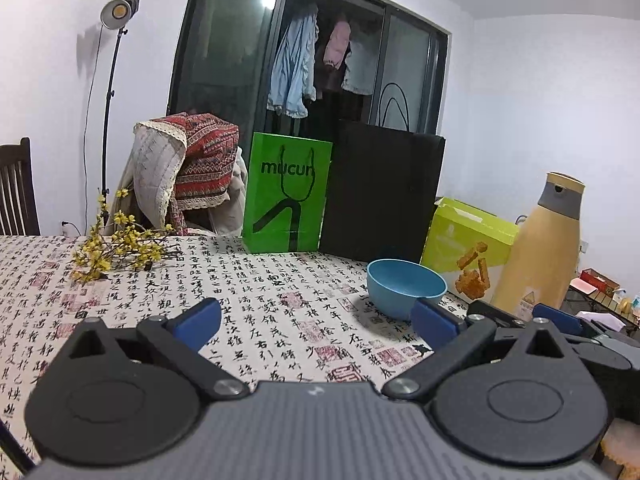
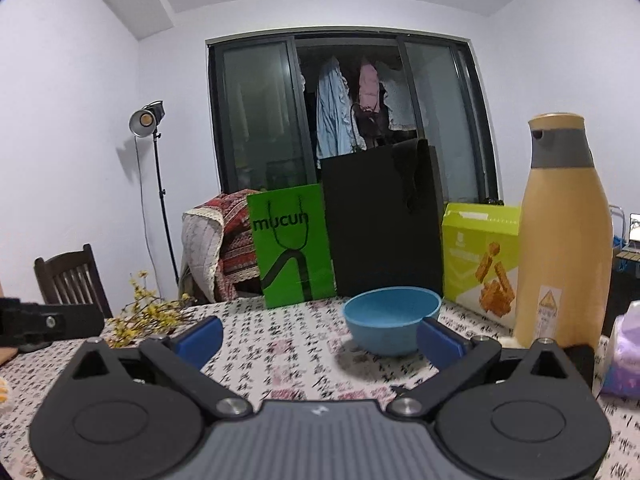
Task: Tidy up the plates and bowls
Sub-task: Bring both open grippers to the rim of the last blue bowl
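- My left claw (image 1: pixel 316 318) sits nearest, fingers spread wide and empty above the worktop (image 1: pixel 240 280).
- My right claw (image 2: pixel 320 338) is likewise spread and empty.
- The blue bowl (image 2: pixel 392 320) stands upright on the worktop, just ahead of each claw's right fingertip, before the black bag (image 2: pixel 384 220).

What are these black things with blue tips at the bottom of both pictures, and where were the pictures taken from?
They are hand-held grippers, one per hand, each carrying a camera that looks along its two blue-padded fingers. One picture comes from the left gripper, the other from the right gripper. Both are open and hold nothing. Ahead, on the calligraphy-print tablecloth, stands an empty round blue plastic bowl. Behind it are a green paper bag, a black paper bag, a lime snack box and a tall tan bottle.
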Demonstrator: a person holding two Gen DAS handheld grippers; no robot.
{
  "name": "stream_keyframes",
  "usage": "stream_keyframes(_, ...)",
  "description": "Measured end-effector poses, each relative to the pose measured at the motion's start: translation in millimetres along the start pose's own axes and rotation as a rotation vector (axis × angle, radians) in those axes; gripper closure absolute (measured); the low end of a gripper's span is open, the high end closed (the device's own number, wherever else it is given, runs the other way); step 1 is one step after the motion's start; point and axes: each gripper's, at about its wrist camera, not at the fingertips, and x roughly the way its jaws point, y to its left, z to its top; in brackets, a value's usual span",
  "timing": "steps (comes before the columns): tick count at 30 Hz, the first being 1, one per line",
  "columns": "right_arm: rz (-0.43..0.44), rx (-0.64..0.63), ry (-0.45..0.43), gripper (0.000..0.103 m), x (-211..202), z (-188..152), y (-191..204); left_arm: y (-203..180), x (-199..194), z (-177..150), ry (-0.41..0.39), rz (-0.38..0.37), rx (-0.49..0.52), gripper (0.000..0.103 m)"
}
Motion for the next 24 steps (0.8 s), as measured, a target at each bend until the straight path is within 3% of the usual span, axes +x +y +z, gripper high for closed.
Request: stream_keyframes(24,-0.136,-0.015,0.047,0.0,94,51,-55,-50,104,66,0.064,-0.009,0.001,0.0)
